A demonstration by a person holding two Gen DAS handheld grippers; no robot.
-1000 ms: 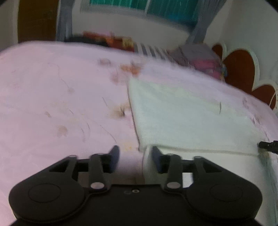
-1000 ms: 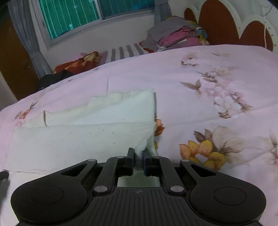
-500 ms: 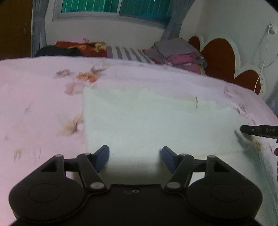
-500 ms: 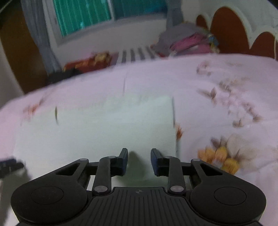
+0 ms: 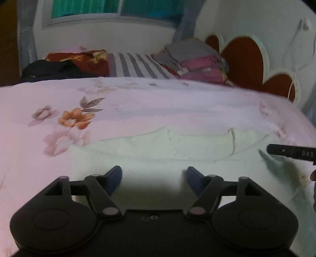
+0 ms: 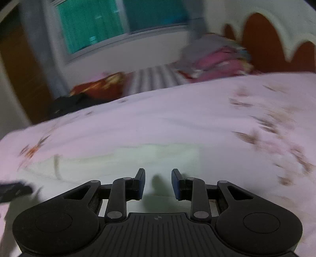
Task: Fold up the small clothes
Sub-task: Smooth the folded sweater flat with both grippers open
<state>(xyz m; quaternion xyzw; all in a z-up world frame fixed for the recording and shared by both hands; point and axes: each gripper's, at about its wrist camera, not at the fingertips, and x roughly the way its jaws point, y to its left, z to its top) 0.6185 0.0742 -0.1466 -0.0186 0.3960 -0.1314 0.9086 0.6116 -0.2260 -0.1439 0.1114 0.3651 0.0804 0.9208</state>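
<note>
A cream-white small garment (image 5: 177,150) lies folded flat on the pink flowered bedspread (image 5: 138,106). My left gripper (image 5: 154,178) hovers over its near part, jaws wide and still opening, nothing between them. A fingertip of the other gripper (image 5: 292,153) pokes in at the right edge. In the blurred right wrist view the same garment (image 6: 122,164) lies ahead and below my right gripper (image 6: 158,181), which stands open with a moderate gap and holds nothing. The left gripper's tip (image 6: 13,189) shows at that view's left edge.
At the far side of the bed lie a stack of folded grey and pink clothes (image 5: 195,61), a striped cloth (image 5: 136,65), a red patterned cloth (image 5: 79,59) and a dark garment (image 5: 51,69). A red scalloped headboard (image 5: 246,57) stands at right, a window (image 5: 110,9) behind.
The right gripper let go of the garment's corner and opened; the cloth now lies flat. The left gripper moved right over the garment and its jaws widened. Both views swung toward the far bed side.
</note>
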